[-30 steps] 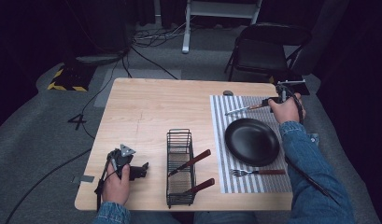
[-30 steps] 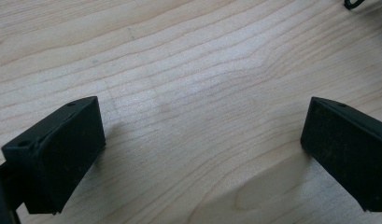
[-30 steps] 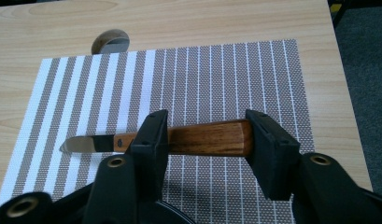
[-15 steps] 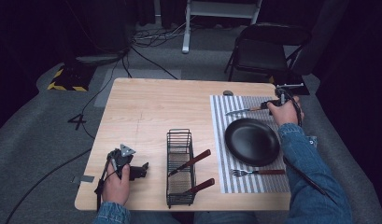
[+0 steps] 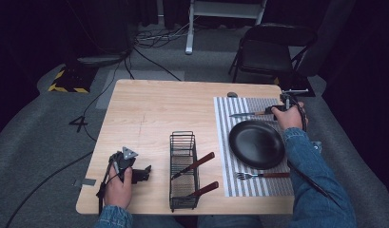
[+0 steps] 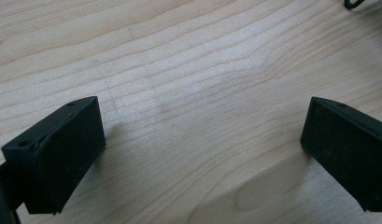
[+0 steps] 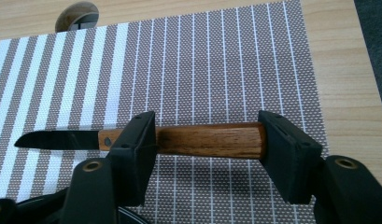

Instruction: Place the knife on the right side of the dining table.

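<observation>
Your right gripper has just been opening its jaws, which now stand apart astride the wooden-handled knife with the dark blade, lying flat on the brown-and-white striped placemat beyond the round black plate. Your left gripper rests over bare light wooden table, jaws wide apart on nothing. No brand, label or writing can be read on any of these.

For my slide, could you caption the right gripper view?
Right gripper, jaws just opening, straddles wooden-handled knife on striped placemat.

The high view looks forward and down over the whole tabletop. The left gripper view sits close above bare wood. The right gripper view, also close, shares the mat (right of frame in the high view).
</observation>
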